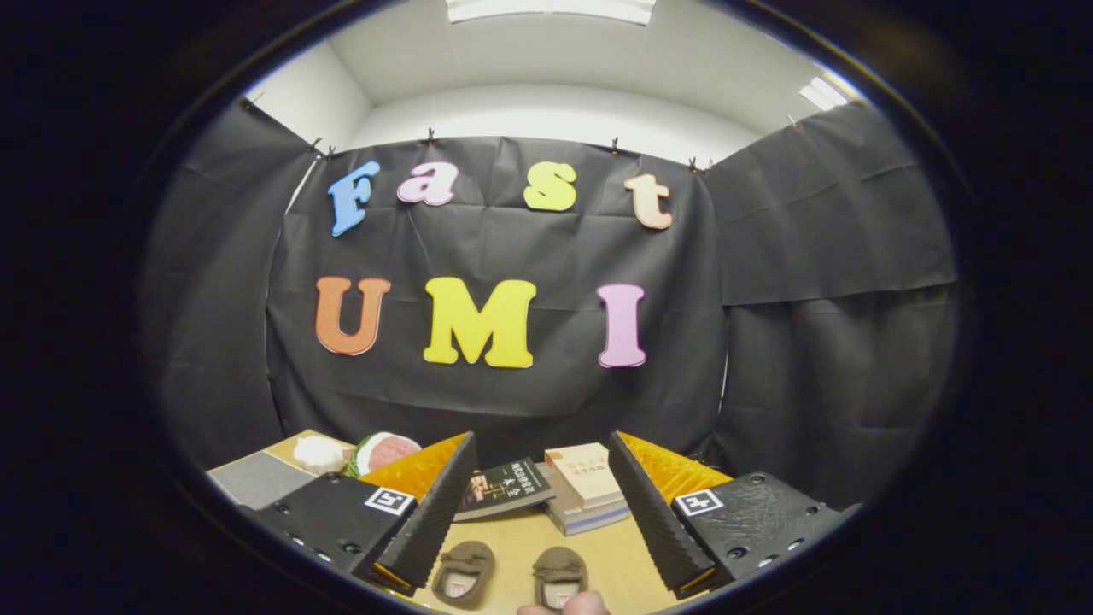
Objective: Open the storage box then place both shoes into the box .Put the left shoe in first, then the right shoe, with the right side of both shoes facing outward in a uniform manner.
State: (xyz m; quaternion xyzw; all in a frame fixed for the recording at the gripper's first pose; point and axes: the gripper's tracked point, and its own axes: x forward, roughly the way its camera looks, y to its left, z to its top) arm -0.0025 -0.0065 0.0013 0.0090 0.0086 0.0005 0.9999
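Your gripper (540, 547) is spread wide, grasping nothing, over 2 brown shoes (464, 572) on the wooden table (512, 534); books (585, 487) beyond, black-draped booth.

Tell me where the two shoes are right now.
In the gripper view, the two shoes sit side by side on the table between the open gripper's fingers, nearer than the books.
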